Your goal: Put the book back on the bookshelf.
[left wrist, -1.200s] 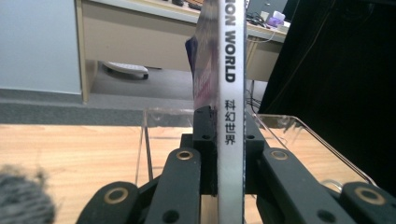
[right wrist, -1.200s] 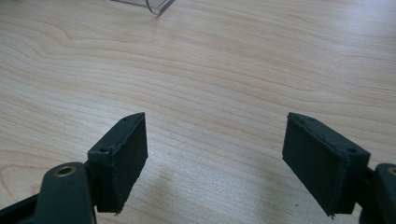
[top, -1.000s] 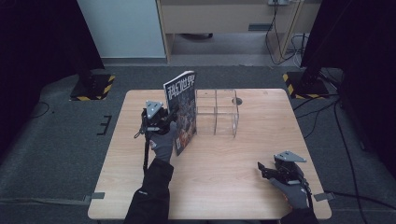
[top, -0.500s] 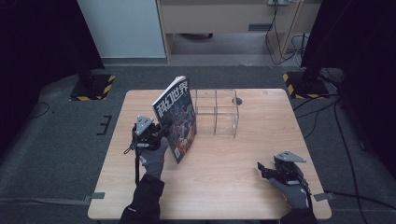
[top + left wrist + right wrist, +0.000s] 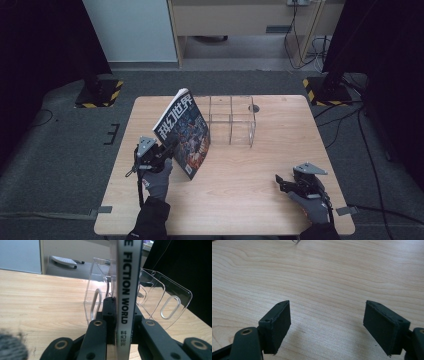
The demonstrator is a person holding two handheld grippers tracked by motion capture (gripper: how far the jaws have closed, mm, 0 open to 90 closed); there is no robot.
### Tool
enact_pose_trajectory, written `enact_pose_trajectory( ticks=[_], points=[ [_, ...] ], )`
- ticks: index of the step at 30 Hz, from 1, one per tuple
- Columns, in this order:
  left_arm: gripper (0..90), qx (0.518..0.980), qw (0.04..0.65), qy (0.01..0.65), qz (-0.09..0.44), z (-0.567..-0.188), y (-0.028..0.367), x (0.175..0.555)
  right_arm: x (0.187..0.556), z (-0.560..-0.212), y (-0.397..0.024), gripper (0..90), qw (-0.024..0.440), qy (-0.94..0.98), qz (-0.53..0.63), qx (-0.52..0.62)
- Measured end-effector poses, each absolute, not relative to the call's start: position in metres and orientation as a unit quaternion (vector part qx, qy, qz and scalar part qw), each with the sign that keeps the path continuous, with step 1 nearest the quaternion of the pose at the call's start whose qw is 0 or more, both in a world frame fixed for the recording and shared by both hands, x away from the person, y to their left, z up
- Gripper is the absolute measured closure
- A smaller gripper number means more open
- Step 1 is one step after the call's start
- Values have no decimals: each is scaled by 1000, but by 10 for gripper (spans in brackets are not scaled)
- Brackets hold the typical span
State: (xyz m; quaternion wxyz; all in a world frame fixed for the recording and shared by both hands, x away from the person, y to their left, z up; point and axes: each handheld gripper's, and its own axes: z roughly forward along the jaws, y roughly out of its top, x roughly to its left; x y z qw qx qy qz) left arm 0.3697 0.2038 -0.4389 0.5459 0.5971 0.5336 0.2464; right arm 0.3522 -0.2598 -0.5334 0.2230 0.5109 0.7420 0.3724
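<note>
1. Glossy paper magazine (image 5: pixel 184 132), gripped at its spine by the left gripper (image 5: pixel 165 150); the jaws are closed tight on the spine, as the left gripper view confirms (image 5: pixel 126 290).
2. Location: the magazine is held off the wooden table (image 5: pixel 280 200), tilted, near the table's left half and just beside the clear acrylic rack (image 5: pixel 232 120).
3. Handling, judged: light and thin, stiff enough along the bound spine but likely to flop or fan at the free page edge; the coated cover looks slippery. The spine, low and near its middle, is the sound place to hold.
4. Right gripper (image 5: pixel 287 182): rests near the table's right front edge, jaws standing wide apart with nothing between them (image 5: pixel 327 325).
5. Container: the rack's slots appear empty; its dividers are upright and transparent, so their edges are hard to judge.
</note>
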Motion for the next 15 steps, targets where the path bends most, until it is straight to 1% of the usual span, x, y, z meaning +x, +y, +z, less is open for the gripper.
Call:
enact_pose_trajectory(
  ticks=[9,12,14,15],
  points=[
    [757,600,548,523,257,-431,208,382,353,-534,-259,219,222,744,371,510],
    [766,600,545,525,260,-428,207,385,353,-534,-259,219,221,742,372,512],
    [804,596,546,531,255,-425,207,386,353,-534,-260,219,221,743,372,512],
    [809,595,544,534,255,-424,207,387,353,-534,-260,218,221,742,372,512]
  ],
)
